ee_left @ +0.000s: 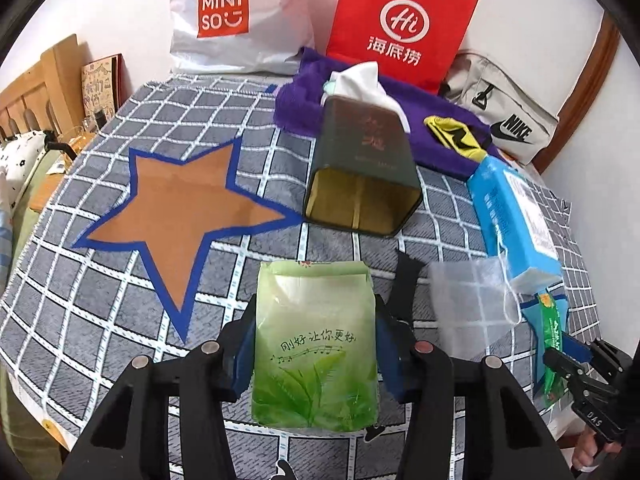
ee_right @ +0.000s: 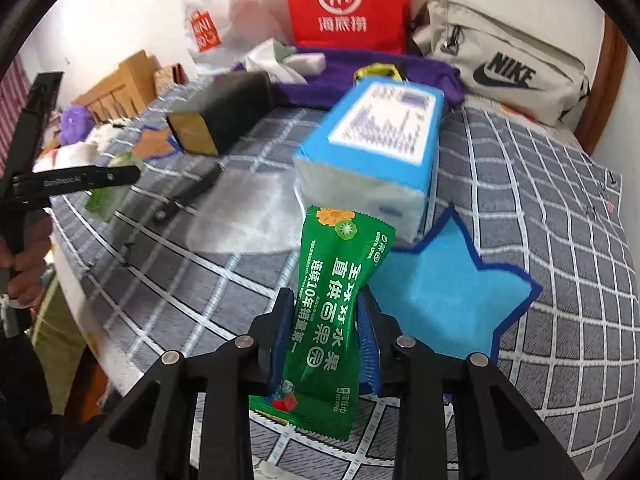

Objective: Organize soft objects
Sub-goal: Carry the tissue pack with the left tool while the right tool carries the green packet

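- Both jaws grip soft packs: left gripper (ee_left: 316,344) pinches the green pouch (ee_left: 314,344), brown star (ee_left: 180,216) lying at ten o'clock.
- Right gripper (ee_right: 326,336) squeezes the green sachet (ee_right: 326,320) upright; blue star (ee_right: 448,292) lies just beside at two o'clock.

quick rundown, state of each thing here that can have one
left gripper: shut on light green pack
right gripper: shut on green snack packet
dark tissue box: tipped over, tissue sticking out
blue tissue pack: lying flat
red bag: upright
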Motion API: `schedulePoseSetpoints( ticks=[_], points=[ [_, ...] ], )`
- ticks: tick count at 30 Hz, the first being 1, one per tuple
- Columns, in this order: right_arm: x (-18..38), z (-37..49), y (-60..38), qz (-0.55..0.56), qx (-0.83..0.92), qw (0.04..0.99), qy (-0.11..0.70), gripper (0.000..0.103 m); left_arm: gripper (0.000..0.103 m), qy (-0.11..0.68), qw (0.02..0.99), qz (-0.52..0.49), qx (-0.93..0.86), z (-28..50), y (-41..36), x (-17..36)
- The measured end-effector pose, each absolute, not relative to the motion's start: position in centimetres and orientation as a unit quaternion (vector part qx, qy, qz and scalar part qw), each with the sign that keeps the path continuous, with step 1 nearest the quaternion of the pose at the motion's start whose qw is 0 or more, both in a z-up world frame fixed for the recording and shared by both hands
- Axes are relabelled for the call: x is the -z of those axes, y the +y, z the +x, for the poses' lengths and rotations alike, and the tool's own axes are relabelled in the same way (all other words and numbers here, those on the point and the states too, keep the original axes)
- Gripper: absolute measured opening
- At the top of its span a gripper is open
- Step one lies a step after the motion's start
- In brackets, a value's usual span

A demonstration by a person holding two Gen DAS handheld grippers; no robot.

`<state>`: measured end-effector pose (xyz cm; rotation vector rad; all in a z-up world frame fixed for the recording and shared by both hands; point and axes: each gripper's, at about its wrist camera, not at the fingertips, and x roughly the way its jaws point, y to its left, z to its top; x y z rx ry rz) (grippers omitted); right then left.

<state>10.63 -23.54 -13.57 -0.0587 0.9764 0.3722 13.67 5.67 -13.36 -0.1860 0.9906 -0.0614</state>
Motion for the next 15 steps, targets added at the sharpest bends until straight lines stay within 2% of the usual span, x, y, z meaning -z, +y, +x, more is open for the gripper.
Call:
schedulePoseSetpoints(
  ticks=[15],
  points=[
    [9.2,13.4,-25.5,0.009,-0.175,0.889,0.423,0.032,0.049,0.459,0.884,-0.081,0.032,15.7,4.7,10.0]
  ],
)
